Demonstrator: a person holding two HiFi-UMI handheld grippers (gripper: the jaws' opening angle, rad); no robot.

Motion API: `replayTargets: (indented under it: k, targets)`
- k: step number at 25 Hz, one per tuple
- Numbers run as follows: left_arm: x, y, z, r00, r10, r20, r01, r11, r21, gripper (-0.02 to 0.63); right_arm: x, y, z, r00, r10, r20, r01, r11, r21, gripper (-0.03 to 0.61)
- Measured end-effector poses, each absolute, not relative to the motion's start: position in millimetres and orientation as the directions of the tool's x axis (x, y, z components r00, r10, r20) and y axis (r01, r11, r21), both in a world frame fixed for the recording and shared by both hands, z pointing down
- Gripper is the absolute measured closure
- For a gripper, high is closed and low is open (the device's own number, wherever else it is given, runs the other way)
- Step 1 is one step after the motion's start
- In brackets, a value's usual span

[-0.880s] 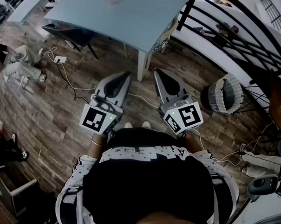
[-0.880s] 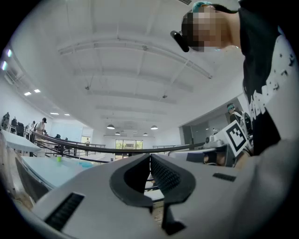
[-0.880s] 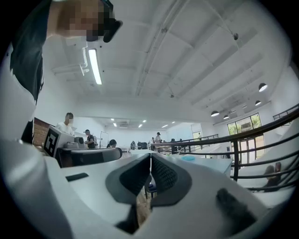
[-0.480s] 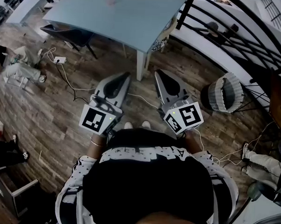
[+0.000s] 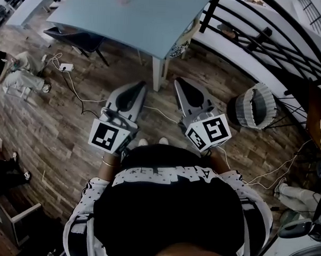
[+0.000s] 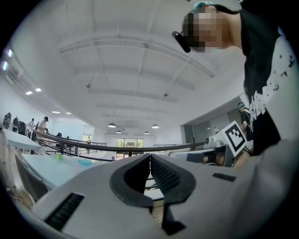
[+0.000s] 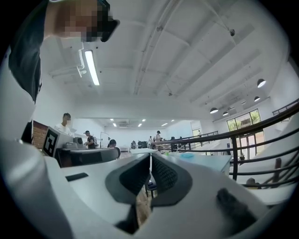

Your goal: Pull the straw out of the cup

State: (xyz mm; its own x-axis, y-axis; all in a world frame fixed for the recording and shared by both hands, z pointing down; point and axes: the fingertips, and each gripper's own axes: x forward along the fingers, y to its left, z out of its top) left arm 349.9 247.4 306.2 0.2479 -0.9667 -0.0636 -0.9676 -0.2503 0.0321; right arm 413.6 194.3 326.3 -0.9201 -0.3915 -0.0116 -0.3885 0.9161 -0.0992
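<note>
Grey left gripper (image 5: pixel 143 84) and right gripper (image 5: pixel 178 80), both closed on nothing, had barely shifted toward the far table (image 5: pixel 144 18); pulling hadn't begun.

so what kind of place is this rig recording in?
Likely a big open-plan workspace or lab hall, apparently on a raised level: a black railing runs along the edge, a pale blue table stands on a wood-plank floor with loose cables, under a high white ceiling.

Table leg (image 5: pixel 159 74) straight ahead, black railing (image 5: pixel 258 40) and basket (image 5: pixel 255 106) to the right, open floor (image 5: pixel 54 131) left
</note>
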Motion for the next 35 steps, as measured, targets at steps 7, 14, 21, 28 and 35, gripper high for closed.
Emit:
replayTargets:
  k: [7, 14, 21, 28, 35]
  targets:
    - [355, 246, 309, 0.210, -0.976, -0.058, -0.977, -0.211, 0.023, 0.600, 413, 187, 329, -0.937, -0.350, -0.018, -0.347, 0.932, -0.103, 0.551]
    - [369, 242, 313, 0.215, -0.976, -0.037, -0.976, -0.216, 0.003, 0.600, 416, 184, 332, -0.945, -0.326, -0.023, -0.322, 0.941, -0.103, 0.551]
    - [363, 220, 312, 0.245, -0.967, -0.064, -0.969, -0.246, 0.012, 0.600, 413, 168, 330, -0.936, -0.352, -0.020, -0.350, 0.933, -0.084, 0.551]
    - [331, 209, 319, 0.246, -0.968, -0.054, -0.968, -0.248, 0.029, 0.600, 382, 152, 333, -0.931, -0.363, -0.023, -0.360, 0.928, -0.096, 0.551]
    - [273, 201, 316, 0.195, -0.978, -0.076, -0.980, -0.198, 0.032, 0.600, 329, 143, 332, -0.943, -0.333, -0.018, -0.330, 0.940, -0.085, 0.551]
